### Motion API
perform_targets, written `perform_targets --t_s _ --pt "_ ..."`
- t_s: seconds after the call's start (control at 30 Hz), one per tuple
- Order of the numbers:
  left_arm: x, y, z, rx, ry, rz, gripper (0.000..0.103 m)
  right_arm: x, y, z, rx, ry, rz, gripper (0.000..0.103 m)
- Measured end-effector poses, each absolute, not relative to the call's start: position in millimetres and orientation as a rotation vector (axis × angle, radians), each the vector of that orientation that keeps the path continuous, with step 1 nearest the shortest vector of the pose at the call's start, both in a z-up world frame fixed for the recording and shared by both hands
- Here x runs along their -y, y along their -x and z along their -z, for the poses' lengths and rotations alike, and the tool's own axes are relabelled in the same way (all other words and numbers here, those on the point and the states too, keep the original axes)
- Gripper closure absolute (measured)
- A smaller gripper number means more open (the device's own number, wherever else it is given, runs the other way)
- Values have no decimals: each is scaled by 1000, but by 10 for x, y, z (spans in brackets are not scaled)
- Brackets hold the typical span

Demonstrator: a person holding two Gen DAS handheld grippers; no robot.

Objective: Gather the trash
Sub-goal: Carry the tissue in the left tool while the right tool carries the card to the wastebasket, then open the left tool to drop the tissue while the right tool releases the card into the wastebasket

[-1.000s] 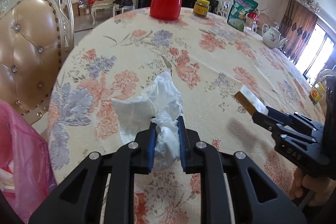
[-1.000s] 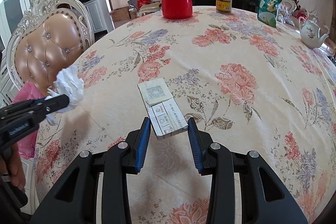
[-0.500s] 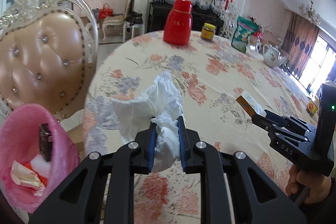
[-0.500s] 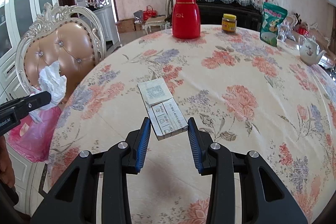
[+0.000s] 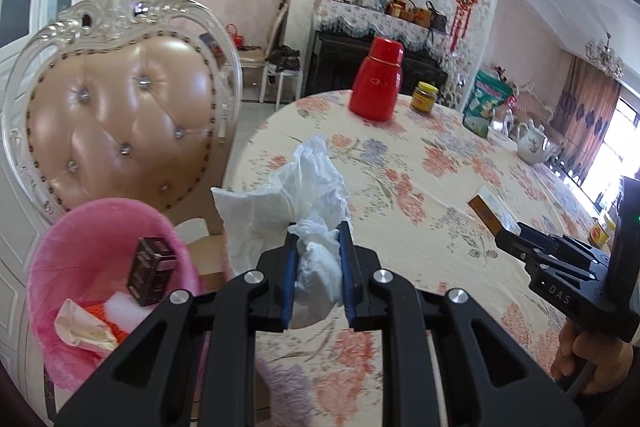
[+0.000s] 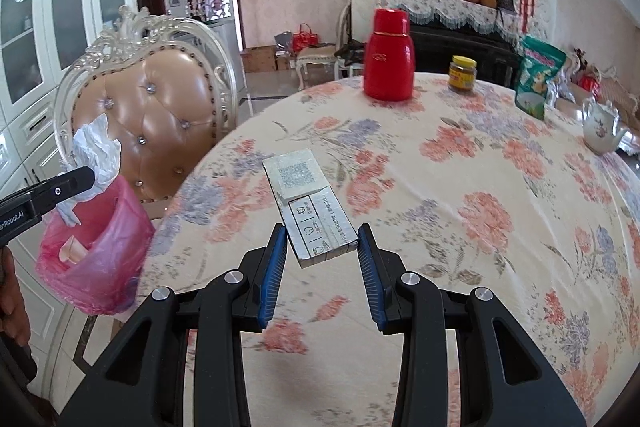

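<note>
My left gripper (image 5: 318, 231) is shut on a crumpled white tissue (image 5: 288, 191), held in the air past the table's left edge. Just below and left of it is a bin lined with a pink bag (image 5: 104, 267), which holds a dark box and paper scraps. My right gripper (image 6: 323, 227) is shut on the near end of a flat silver carton (image 6: 300, 179), lifted above the floral tablecloth. In the right wrist view, the left gripper (image 6: 84, 175) with the tissue (image 6: 96, 151) hangs over the pink bag (image 6: 96, 255). The carton (image 5: 490, 209) also shows at the right of the left wrist view.
A tufted chair (image 5: 120, 123) with a white carved frame stands behind the bin. On the round table (image 5: 420, 187), at the far side, stand a red thermos (image 5: 378, 83), a yellow-lidded jar (image 5: 425, 97), a green bag (image 5: 490, 103) and a white teapot (image 5: 534, 143).
Both grippers have risen and drawn left toward the table's edge with their loads. The pink bin has come fully into view under the tissue. Neither grip has changed.
</note>
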State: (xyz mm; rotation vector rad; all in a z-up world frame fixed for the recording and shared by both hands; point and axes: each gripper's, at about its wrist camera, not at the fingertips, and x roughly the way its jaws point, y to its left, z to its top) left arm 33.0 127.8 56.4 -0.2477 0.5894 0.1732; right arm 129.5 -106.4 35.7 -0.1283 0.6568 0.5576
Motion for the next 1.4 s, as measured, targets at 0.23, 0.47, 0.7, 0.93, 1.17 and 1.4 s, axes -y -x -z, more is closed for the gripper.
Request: perform_targets --t_s 0.23,0.47,0.7,0.93,1.17,1.4 --pt "-1709 14 -616 -552 278 -250 84 719 -1151 -451 -637 155 -614 68" --pt "-2152 320 -654 -525 306 -328 84 283 -1001 -491 -630 192 -683 68" --pt "-2524 504 -635 -514 325 -379 84 -153 -856 -543 -620 225 -747 68" --pt "-2826 580 -571 -525 338 -410 84 -647 -712 -527 -627 261 -823 68" --pt "-3084 597 -512 -534 361 -421 82 -1101 -587 -503 -640 291 -894 67" --pt "-3242 560 -498 -537 375 -418 82 -1456 -521 -425 -665 315 -946 67"
